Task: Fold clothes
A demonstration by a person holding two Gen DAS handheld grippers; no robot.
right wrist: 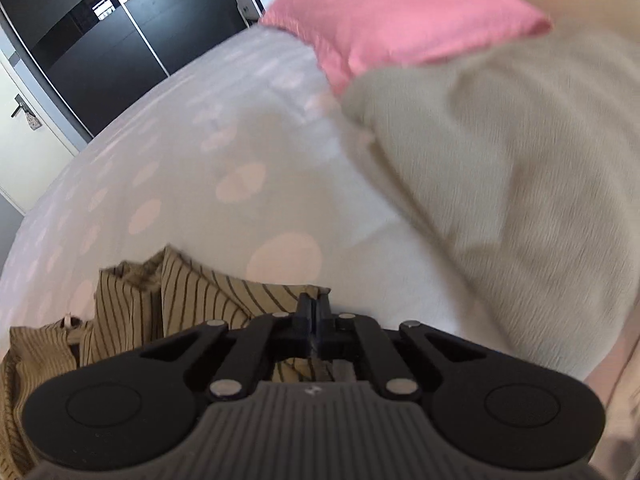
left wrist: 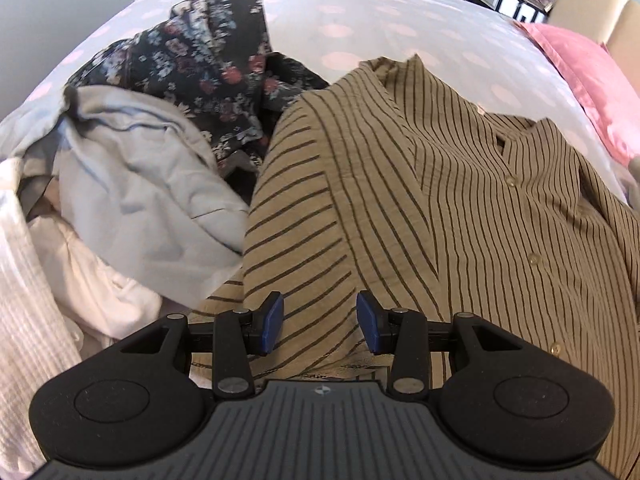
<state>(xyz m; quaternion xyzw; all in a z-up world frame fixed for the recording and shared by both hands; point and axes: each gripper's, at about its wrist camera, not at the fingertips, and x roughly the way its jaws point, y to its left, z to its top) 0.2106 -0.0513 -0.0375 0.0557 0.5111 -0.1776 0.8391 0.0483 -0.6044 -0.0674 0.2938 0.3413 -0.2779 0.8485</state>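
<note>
A tan shirt with dark stripes and a button front [left wrist: 440, 200] lies spread on the bed. My left gripper [left wrist: 321, 320] hovers low over its near edge, pointing steeply down. Its blue pads [left wrist: 274, 320] stand apart with striped cloth lying under the gap, not pinched. In the right wrist view a bunched part of the same shirt [right wrist: 200, 292] sits at the lower left. My right gripper [right wrist: 316, 304] has its fingers pressed together at the shirt's edge, which ends right at the tips.
The bed has a white cover with pale pink dots [right wrist: 200, 160]. Left of the shirt lies a pile: a dark floral garment [left wrist: 200, 68], a pale grey one [left wrist: 140, 184], white cloth [left wrist: 60, 280]. A pink pillow [right wrist: 392, 20] and a beige cushion [right wrist: 500, 180] lie at the head end.
</note>
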